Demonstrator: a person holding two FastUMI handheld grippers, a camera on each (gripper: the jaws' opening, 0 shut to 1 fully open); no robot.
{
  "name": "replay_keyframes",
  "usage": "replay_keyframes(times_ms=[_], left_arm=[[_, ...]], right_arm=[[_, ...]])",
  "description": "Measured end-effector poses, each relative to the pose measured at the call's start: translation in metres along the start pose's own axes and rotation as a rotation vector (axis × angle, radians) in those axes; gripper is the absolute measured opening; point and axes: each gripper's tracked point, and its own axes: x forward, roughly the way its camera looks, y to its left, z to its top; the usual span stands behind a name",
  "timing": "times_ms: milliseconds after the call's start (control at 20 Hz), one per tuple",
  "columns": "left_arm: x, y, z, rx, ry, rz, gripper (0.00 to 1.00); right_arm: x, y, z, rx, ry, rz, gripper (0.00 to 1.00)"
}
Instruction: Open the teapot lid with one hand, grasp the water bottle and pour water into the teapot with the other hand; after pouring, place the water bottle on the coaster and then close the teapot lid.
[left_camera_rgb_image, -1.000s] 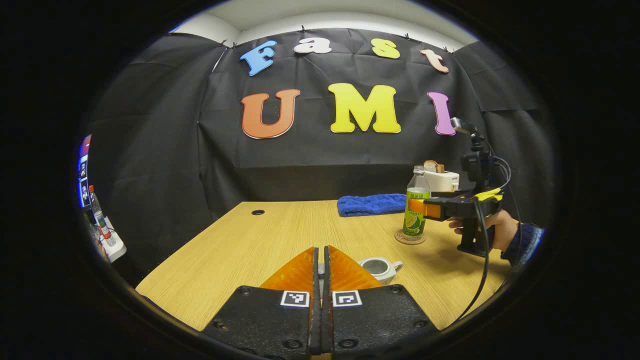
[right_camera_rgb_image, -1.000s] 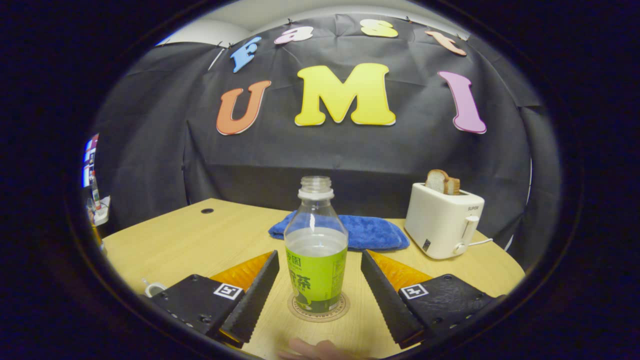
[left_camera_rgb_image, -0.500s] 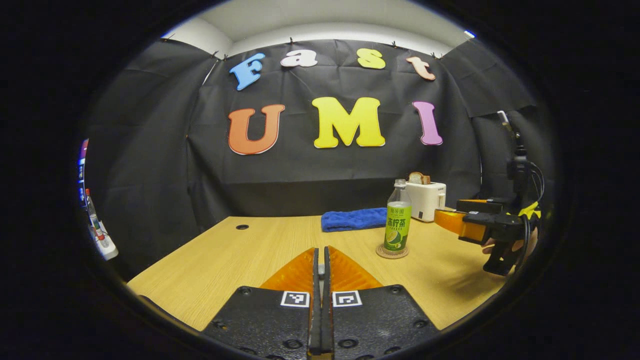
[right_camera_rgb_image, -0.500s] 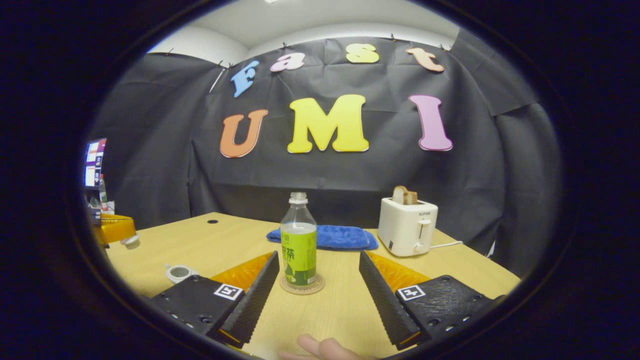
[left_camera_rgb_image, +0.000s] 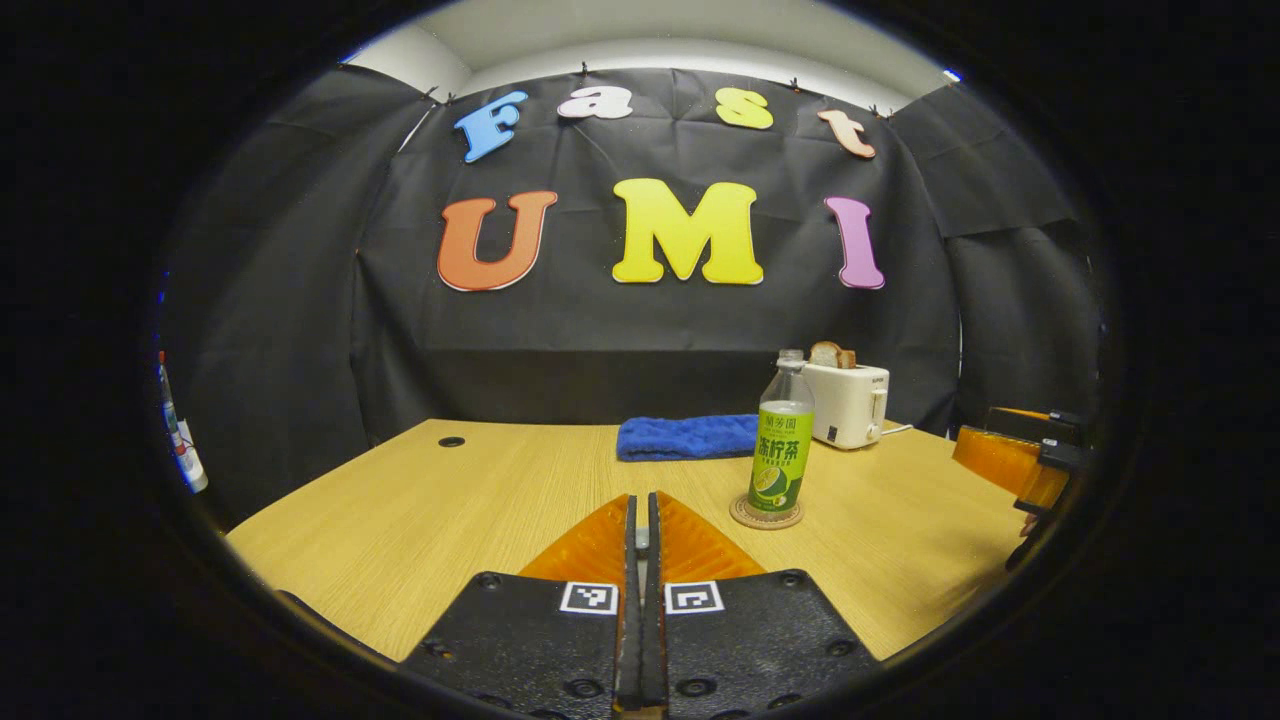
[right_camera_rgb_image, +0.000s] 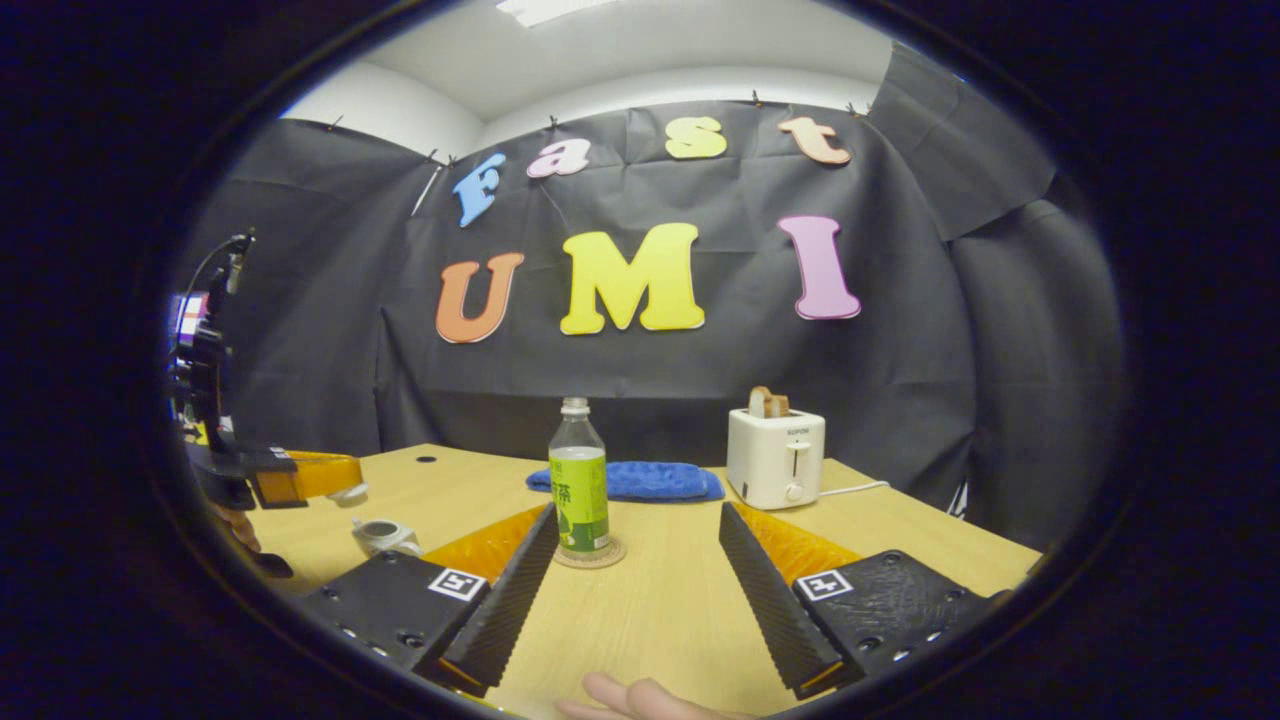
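**Tongs withdrawn from the bottle; lid not yet replaced**

Right tongs (right_camera_rgb_image: 635, 590) stood wide and empty, drawn back from the water bottle (right_camera_rgb_image: 579, 489), which now rested on its coaster (right_camera_rgb_image: 590, 555) on the tabletop (right_camera_rgb_image: 660, 620): placement done. Left tongs (left_camera_rgb_image: 641, 560) were pressed together, apparently gripping the lid (right_camera_rgb_image: 346, 494). The bottle stood upright, long axis vertical, mouth up. The teapot (right_camera_rgb_image: 385, 537) sat open.

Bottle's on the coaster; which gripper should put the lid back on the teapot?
Left. The left gripper holds what looks like the lid close by the open teapot; the right gripper is open, empty, facing the water bottle.
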Motion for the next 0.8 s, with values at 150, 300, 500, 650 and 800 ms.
replay_keyframes(times_ms=[150, 300, 500, 650, 800], left_arm=[[0.011, -0.001, -0.021, 0.008, 0.039, 0.007, 0.03], [0.026, 0.007, -0.030, -0.003, 0.040, 0.029, 0.04], [0.021, 0.004, -0.031, -0.006, 0.032, 0.048, 0.04], [0.021, 0.008, -0.031, 0.020, 0.040, 0.055, 0.04], [0.025, 0.010, -0.035, 0.032, 0.051, 0.072, 0.04]], right_arm=[[-0.003, 0.003, -0.006, 0.016, 0.007, 0.024, 0.96], [-0.005, 0.003, -0.006, 0.031, 0.005, 0.028, 0.97], [-0.008, 0.006, -0.005, 0.036, -0.002, 0.039, 0.96], [-0.009, 0.010, -0.003, 0.045, -0.006, 0.051, 0.96], [-0.009, 0.012, -0.005, 0.047, -0.006, 0.056, 0.97]])
